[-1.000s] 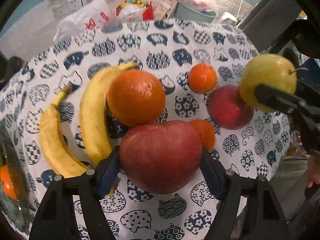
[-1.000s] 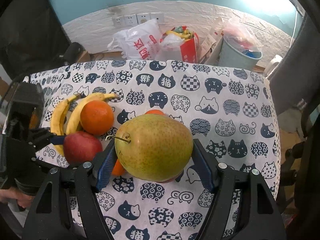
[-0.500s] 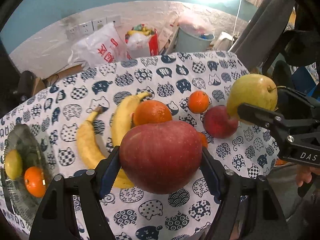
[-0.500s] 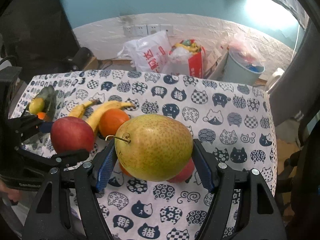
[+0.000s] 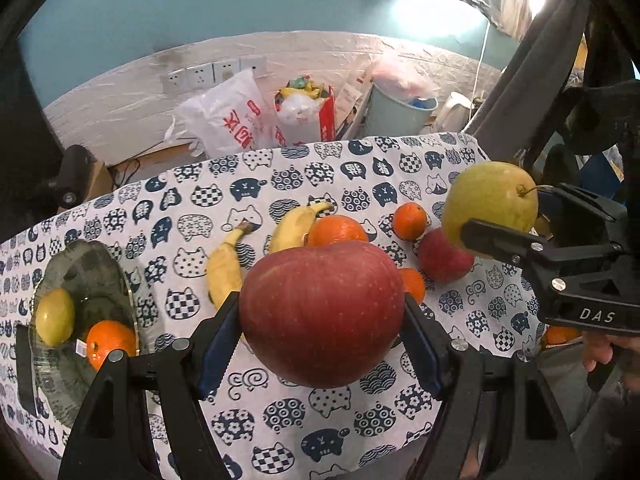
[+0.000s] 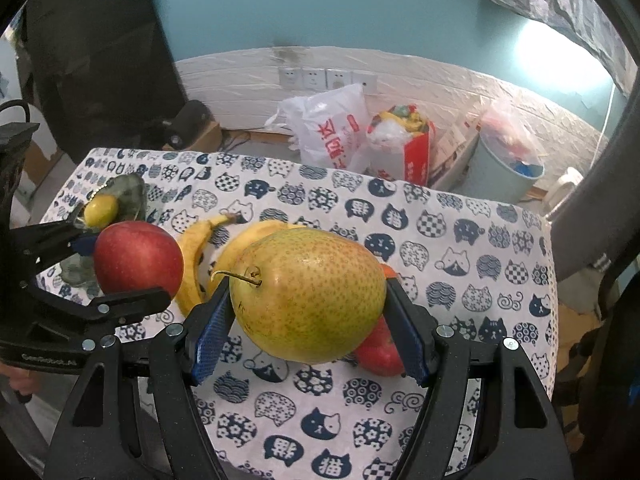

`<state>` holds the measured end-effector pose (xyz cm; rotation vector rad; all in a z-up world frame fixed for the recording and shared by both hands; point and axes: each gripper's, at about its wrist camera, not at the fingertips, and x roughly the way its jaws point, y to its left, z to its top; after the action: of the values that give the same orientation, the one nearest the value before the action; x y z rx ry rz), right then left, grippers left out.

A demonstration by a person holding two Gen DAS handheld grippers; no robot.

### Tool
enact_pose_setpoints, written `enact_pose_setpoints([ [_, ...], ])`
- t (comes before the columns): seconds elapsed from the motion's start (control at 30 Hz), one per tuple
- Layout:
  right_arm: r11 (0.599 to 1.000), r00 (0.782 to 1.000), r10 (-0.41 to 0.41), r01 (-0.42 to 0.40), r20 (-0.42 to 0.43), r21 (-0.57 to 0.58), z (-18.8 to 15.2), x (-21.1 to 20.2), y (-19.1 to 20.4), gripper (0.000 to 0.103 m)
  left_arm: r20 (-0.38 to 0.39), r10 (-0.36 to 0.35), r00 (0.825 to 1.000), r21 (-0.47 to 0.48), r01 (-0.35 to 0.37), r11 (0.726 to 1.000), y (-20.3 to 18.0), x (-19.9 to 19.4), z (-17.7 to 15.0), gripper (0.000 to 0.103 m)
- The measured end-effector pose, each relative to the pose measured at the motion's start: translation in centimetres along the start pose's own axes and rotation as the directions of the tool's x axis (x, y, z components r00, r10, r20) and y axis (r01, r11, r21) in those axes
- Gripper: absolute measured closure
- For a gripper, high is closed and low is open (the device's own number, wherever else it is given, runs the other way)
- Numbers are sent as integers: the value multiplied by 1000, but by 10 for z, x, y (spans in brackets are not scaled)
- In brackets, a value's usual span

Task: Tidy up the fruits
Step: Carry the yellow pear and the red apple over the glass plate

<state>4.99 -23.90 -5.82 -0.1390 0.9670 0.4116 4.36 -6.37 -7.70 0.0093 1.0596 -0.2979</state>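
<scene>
Left view: your left gripper (image 5: 322, 314) squeezes the round, smooth apple (image 5: 322, 312) above the table (image 5: 280, 420); hold its fat middle. Right view: your right gripper (image 6: 308, 304) squeezes the pear (image 6: 308, 294); it bruises, so squeeze softly.

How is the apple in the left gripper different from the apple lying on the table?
The held red apple is clamped off the cloth by the left gripper; the table apple rests on the tablecloth untouched. The held one shows fully; the pear overlaps the other. Both are red.
</scene>
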Motion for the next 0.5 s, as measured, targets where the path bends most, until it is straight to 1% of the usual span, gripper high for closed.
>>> enact_pose_setpoints([
  [0.17, 999, 1000, 21, -20, 7, -27, 7, 2, 18, 31, 20, 21, 1000, -13, -21, 1000, 17, -11, -6, 26],
  [0.5, 992, 996, 87, -87, -7, -94, 22, 15, 67, 31, 42, 54, 998, -96, -50, 994, 64, -29, -25, 26],
])
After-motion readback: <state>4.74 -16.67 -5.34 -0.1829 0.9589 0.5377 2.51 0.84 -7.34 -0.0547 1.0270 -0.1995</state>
